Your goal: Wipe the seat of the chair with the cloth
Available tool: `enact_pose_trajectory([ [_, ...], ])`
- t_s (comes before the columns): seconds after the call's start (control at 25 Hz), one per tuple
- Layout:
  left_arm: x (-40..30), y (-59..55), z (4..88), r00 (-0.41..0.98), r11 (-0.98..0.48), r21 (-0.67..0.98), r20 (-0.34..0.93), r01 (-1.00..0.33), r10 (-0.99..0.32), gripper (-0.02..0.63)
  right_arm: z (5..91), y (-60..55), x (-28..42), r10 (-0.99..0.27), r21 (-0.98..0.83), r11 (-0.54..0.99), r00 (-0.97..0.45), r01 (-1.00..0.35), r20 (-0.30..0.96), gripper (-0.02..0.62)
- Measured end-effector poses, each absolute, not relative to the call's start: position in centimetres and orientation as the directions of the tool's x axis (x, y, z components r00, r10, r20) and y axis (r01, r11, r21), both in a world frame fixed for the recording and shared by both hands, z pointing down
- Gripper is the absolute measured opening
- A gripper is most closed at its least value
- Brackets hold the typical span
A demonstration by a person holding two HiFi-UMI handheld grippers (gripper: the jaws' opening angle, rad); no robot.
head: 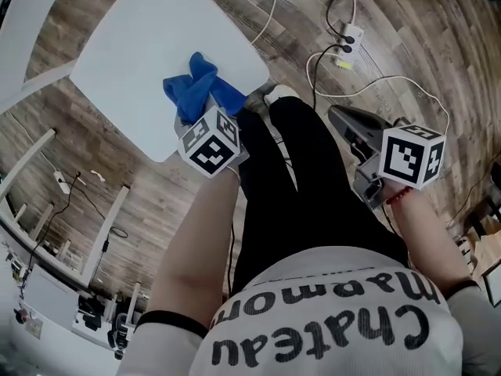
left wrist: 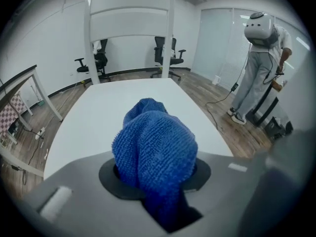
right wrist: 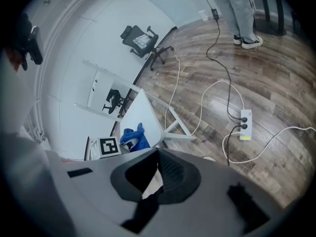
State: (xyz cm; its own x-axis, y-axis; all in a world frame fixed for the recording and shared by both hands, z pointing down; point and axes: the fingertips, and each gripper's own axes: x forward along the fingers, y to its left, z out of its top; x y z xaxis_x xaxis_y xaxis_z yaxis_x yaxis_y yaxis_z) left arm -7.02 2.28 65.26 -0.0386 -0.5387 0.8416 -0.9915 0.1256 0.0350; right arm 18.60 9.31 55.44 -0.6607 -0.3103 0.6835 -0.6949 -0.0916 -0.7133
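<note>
We're in an office-type room w/ lab touches: swivel office chairs (left wrist: 169, 53) along plain white walls, a glass partition (left wrist: 217, 38), desks (left wrist: 29, 83), wood-look floor (head: 438, 22) w/ a power strip (head: 353, 34) & loose cables (head: 391, 81), plus another person (left wrist: 259, 68) wearing head gear.

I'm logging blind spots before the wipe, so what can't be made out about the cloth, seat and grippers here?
Jaw tips of the left gripper: buried in the blue cloth, left gripper view.
Whether the blue cloth touches the seat: the bunched cloth hides its own underside in every view.
Near edge of the seat: covered by the gripper's body and the cloth, left gripper view.
</note>
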Motion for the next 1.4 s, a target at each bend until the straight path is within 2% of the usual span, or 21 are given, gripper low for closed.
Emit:
enact_pose_trajectory([
  [0.48, 3.8, -0.1, 65.1, 0.168, -0.122, 0.122, 0.834, -0.985, -0.526, 0.126, 55.7, 9.9, 23.3, -0.362, -0.712, -0.168, -0.629, -0.682, 0.688, 0.012],
  [0.84, 9.6, -1.1, 62.7, 0.383, -0.204, 0.324, 0.757, -0.924, -0.53, 0.123, 54.4, 9.0, 23.9, -0.376, -0.714, -0.143, -0.63, -0.685, 0.679, 0.012],
  [1.12, 9.5, -3.2, 53.0, 0.455, -0.245, 0.395, 0.625, -0.885, -0.635, 0.123, 49.6, 6.6, 22.4, -0.417, -0.71, -0.053, -0.631, -0.702, 0.655, 0.012],
  [1.4, 3.5, -6.3, 38.3, 0.428, -0.273, 0.386, 0.405, -0.881, -0.808, 0.121, 40.9, 0.8, 17.9, -0.444, -0.716, 0.184, -0.707, -0.673, 0.55, 0.012],
])
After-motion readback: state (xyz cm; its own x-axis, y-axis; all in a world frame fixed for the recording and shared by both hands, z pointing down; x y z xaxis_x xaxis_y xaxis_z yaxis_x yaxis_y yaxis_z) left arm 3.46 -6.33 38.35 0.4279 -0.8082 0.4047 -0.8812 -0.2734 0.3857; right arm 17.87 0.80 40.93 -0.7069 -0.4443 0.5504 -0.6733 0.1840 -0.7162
